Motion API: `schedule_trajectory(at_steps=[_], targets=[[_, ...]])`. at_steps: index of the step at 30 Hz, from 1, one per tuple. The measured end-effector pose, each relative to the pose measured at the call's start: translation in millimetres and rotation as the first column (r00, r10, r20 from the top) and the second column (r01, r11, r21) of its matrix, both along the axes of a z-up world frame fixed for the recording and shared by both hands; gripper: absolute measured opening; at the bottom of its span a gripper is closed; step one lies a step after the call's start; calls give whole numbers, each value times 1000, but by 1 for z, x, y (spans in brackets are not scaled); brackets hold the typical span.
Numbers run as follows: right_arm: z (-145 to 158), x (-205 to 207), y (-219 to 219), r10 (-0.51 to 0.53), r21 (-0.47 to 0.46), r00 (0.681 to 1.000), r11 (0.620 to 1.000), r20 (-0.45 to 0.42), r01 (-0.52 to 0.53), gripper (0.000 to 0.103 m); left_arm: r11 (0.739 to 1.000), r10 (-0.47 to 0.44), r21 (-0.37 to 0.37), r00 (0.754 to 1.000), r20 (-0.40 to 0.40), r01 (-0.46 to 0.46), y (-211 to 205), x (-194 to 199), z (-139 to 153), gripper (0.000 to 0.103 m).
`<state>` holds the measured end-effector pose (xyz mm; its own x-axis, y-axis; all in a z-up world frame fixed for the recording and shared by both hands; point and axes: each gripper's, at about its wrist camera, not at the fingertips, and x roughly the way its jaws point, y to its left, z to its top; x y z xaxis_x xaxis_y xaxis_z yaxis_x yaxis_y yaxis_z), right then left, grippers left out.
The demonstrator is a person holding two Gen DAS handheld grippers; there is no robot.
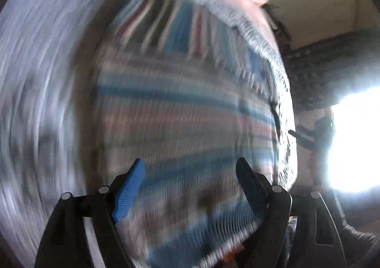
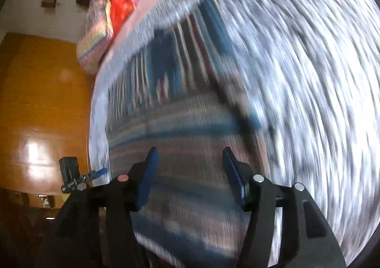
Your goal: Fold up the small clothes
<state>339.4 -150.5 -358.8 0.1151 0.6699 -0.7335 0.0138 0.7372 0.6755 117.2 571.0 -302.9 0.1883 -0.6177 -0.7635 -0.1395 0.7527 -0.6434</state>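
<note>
A striped garment (image 1: pixel 180 111) in blue, red and white lies spread flat on the grey patterned bedcover (image 1: pixel 42 101), near its edge.

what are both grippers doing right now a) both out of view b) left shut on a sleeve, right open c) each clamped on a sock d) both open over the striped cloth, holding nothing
d: the left gripper and the right gripper each show blue fingers spread wide apart with nothing between them, above the striped garment lying on the grey patterned surface.
</note>
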Motion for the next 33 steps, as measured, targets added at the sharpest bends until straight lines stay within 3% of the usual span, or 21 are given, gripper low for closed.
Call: schedule_trajectory(at_steps=[4,6,12,14,18,22,23,24,27,29,31,33], targets=[[-15,-75,-22,-27,-13,993,1000,-116,26,66,996,70,-33,979,-190,-78,0,-80,-24,80],[-24,-107,-25,-45,-15,986,999,-162,43,66,996,85,-10,969,-232,-89,-5,-102,-31,80],[-49,-140,-30,-94,-57,965,995,-244,82,66,994,107,33,949,-297,-102,-14,-113,-48,82],[-49,-139,-22,-92,-64,963,995,-253,78,69,991,127,5,939,-319,-133,-15,-118,-53,87],[-52,-143,2,-38,44,943,998,-331,56,71,984,114,-86,924,-366,-156,-28,-127,-60,88],[-48,-160,15,-18,71,944,996,-328,44,70,975,136,-121,934,-330,-185,-33,-136,-63,86],[-46,-166,16,-14,93,942,995,-335,48,70,971,150,-132,935,-322,-201,-31,-138,-61,78],[-46,-168,20,-6,108,942,993,-335,45,69,970,151,-136,935,-320,-203,-31,-140,-60,60],[-48,-179,24,-8,110,941,993,-340,48,53,964,162,-145,925,-344,-222,-32,-146,-66,25],[-51,-180,20,-22,86,940,995,-341,54,28,966,165,-130,921,-352,-223,-34,-149,-68,13],[-50,-181,15,-23,85,945,995,-327,53,8,966,176,-121,922,-344,-229,-35,-150,-62,9],[-40,-184,8,-35,88,957,994,-289,63,8,961,198,-124,927,-319,-248,-31,-151,-52,8]])
